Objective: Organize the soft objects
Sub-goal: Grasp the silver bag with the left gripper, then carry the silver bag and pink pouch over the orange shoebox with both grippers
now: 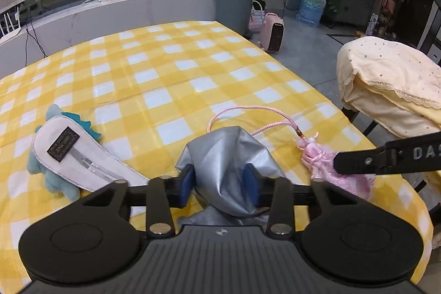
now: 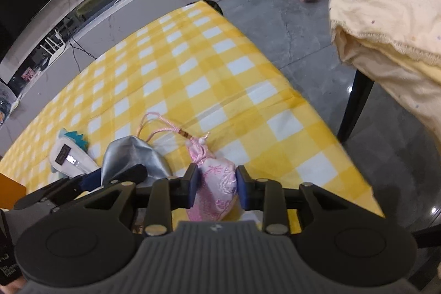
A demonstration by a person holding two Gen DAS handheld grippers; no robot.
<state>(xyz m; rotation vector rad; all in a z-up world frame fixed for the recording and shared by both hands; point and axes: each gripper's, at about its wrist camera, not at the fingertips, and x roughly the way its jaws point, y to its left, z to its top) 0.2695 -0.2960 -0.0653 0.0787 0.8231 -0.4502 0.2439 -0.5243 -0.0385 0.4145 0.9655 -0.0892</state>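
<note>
Silver fabric pouch (image 1: 223, 156) sits bunched between blue pads of L gripper (image 1: 219, 179), clenched on it near the front table edge; prob. pinched mid-body so slack cloth won't slip. R gripper (image 2: 216, 188) grips pink embroidered sachet (image 2: 216, 183) just beside it, cord (image 1: 248, 115) trailing over yellow check tablecloth (image 1: 165, 59). Teal plush dino (image 1: 59, 175) under white padded case (image 1: 80, 159), apart to the left, untouched.

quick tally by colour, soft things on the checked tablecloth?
Silver: 1, silver pouch
Pink: 1, pink sachet with cord
Teal: 1, teal plush toy
White: 1, white case lying on the plush
Total: 4
</note>
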